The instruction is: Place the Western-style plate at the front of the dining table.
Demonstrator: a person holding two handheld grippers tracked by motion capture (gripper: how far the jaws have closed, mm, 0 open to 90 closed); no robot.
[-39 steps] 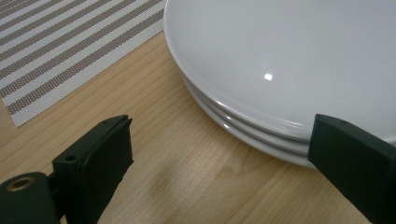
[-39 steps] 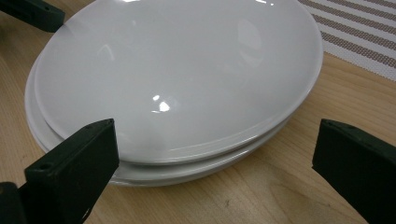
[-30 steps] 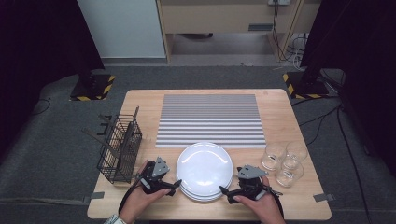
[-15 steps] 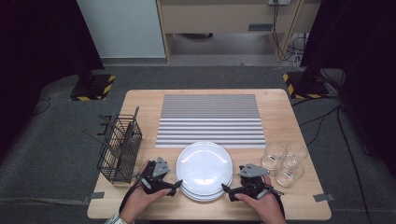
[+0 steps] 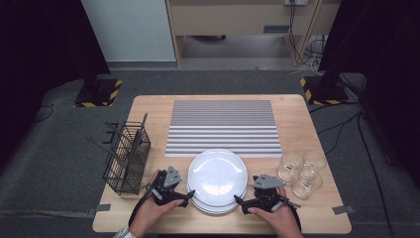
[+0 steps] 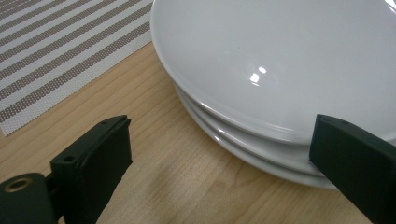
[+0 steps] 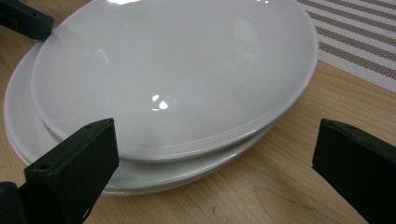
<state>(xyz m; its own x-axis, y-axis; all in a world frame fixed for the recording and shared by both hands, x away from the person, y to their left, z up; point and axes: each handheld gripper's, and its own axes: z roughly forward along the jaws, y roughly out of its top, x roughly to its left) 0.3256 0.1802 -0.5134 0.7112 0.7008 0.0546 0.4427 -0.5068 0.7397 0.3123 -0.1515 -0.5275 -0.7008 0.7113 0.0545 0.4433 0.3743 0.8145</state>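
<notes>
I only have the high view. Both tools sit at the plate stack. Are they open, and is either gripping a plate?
Observer: Left tool is open; its jaws stand wide apart, one at the stack's edge, nothing clamped.
Operator: Right one?
Observer: Right tool is open too, its jaws either side of the near rim, apart from it.
Operator: How many plates?
Observer: The left gripper view shows three rims in the stack of plates; the top plate sits shifted off centre on the ones below.
</notes>
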